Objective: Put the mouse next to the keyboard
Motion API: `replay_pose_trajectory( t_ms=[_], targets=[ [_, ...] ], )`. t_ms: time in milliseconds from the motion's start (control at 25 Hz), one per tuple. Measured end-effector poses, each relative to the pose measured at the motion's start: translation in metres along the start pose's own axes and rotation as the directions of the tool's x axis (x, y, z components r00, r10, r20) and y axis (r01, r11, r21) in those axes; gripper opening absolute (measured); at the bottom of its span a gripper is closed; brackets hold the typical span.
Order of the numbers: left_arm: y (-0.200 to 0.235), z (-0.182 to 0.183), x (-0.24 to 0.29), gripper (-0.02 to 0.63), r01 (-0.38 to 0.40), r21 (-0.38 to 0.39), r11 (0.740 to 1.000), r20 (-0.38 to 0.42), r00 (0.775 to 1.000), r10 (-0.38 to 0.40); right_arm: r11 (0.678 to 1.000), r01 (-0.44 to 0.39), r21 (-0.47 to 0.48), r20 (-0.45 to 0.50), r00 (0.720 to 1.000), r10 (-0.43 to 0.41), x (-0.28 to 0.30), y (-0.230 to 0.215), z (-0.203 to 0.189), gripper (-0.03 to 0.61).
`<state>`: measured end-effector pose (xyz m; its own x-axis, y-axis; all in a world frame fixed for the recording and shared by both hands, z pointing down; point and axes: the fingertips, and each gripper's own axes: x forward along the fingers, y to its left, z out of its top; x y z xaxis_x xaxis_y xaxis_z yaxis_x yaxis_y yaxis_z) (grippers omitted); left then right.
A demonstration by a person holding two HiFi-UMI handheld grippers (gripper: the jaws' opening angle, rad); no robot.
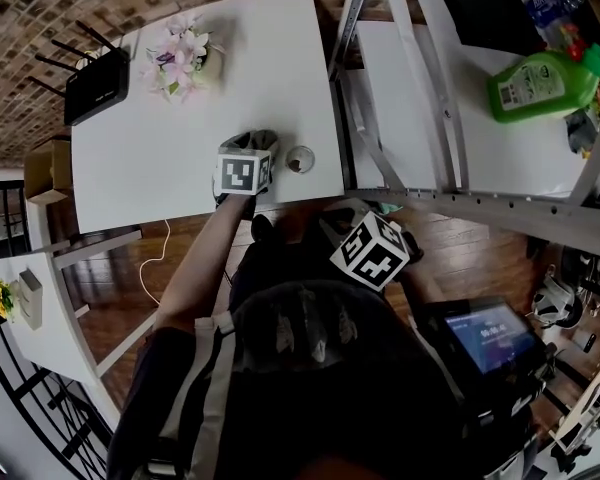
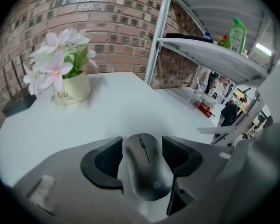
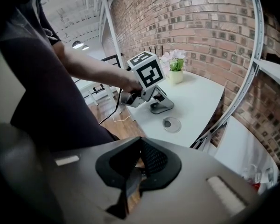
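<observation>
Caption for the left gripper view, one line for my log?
Left gripper grips the grey mouse over the white table, with a potted flower by the brick wall.

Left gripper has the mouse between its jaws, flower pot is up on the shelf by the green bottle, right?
No: the flower pot stands on the white table, not the shelf, as the left gripper view shows. The left gripper does hold the mouse.

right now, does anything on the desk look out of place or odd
Nothing spilled, tipped or damaged. One oddity: no keyboard shows anywhere on the white table, though the left gripper is shut on the mouse near its edge. The flower pot stands upright.
</observation>
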<state>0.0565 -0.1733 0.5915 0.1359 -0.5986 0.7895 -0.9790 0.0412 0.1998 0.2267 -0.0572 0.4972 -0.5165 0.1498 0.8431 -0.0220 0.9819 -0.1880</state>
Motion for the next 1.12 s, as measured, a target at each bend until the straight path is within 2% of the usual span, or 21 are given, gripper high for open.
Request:
replay_pose_trajectory(
  t_ms=[80,160,280,360,480,680,840,1120],
  targets=[
    [-0.005,0.001,0.002,0.299,0.017,0.058,0.998,-0.039,0.999,-0.015,1.0,-0.004,-0.008,0.0,1.0,0.004,0.001,0.0,0.001,0.006],
    [-0.008,0.0,0.006,0.302,0.035,0.071,0.997,-0.083,0.996,-0.029,1.0,-0.004,-0.016,-0.002,1.0,0.004,0.002,0.0,0.003,0.006],
    [-0.003,-0.005,0.01,0.298,0.022,0.053,0.998,-0.121,0.993,-0.015,1.0,-0.003,-0.013,0.001,1.0,0.003,0.004,0.002,0.004,0.006],
    [0.003,-0.01,0.012,0.298,0.004,0.004,1.0,-0.135,0.991,-0.003,1.0,-0.002,-0.003,0.005,1.0,0.002,0.004,0.002,0.004,0.006],
    [0.007,-0.015,0.011,0.291,-0.01,-0.1,0.995,-0.11,0.994,-0.001,1.0,0.001,0.007,0.011,1.0,-0.001,0.003,0.002,0.004,0.006],
    [0.004,-0.014,0.011,0.273,-0.038,-0.123,0.992,-0.055,0.998,0.031,1.0,0.003,0.018,0.01,1.0,-0.003,0.005,0.003,0.002,0.006],
    [0.005,-0.016,0.008,0.275,-0.066,-0.19,0.98,0.02,0.997,0.071,1.0,0.004,0.004,-0.001,1.0,-0.004,0.005,0.004,0.002,0.006],
    [0.007,-0.02,0.004,0.273,-0.037,-0.196,0.98,0.041,0.998,0.046,1.0,0.001,-0.029,-0.034,0.999,-0.002,0.01,0.01,0.007,0.006]
  ],
)
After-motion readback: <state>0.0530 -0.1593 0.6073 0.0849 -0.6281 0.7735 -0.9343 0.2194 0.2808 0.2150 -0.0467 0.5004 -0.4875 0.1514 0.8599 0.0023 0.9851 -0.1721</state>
